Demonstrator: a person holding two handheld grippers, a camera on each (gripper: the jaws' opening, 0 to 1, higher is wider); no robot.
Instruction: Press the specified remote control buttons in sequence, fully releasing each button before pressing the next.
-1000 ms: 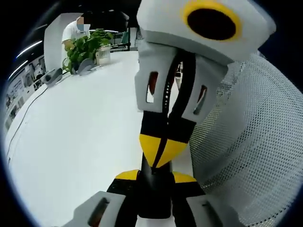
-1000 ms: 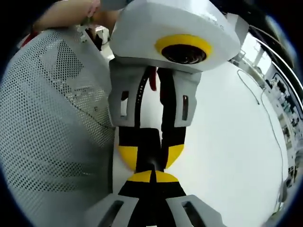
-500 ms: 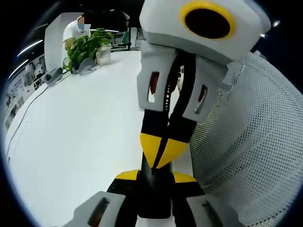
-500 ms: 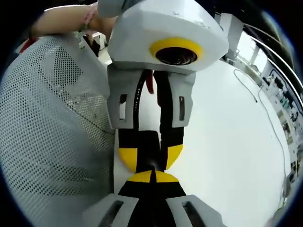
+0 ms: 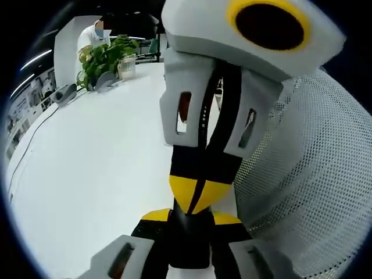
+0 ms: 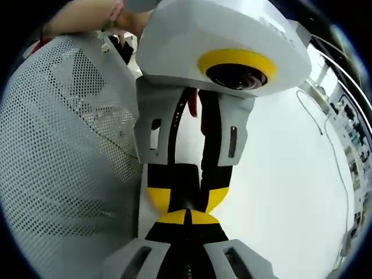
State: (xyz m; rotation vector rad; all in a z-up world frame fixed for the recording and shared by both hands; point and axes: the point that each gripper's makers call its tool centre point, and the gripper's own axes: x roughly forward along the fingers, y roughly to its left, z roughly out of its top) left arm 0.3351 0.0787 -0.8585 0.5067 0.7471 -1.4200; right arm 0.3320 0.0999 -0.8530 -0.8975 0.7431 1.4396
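A broad white table spreads beneath two hand-held grippers, with a person's white mesh sleeve filling the side next to them. In the left gripper view, the right gripper reaches down from above, its yellow-tipped jaws clenched together into one point. That point meets the end of a slim dark body, apparently the remote control (its buttons cannot be made out). The left gripper grasps this body between its own yellow tips, raised off the table top. At the table's far edge stands a pale pot holding a leafy green plant, with a person in white behind it. In the right gripper view, a thin cable trails across the table.
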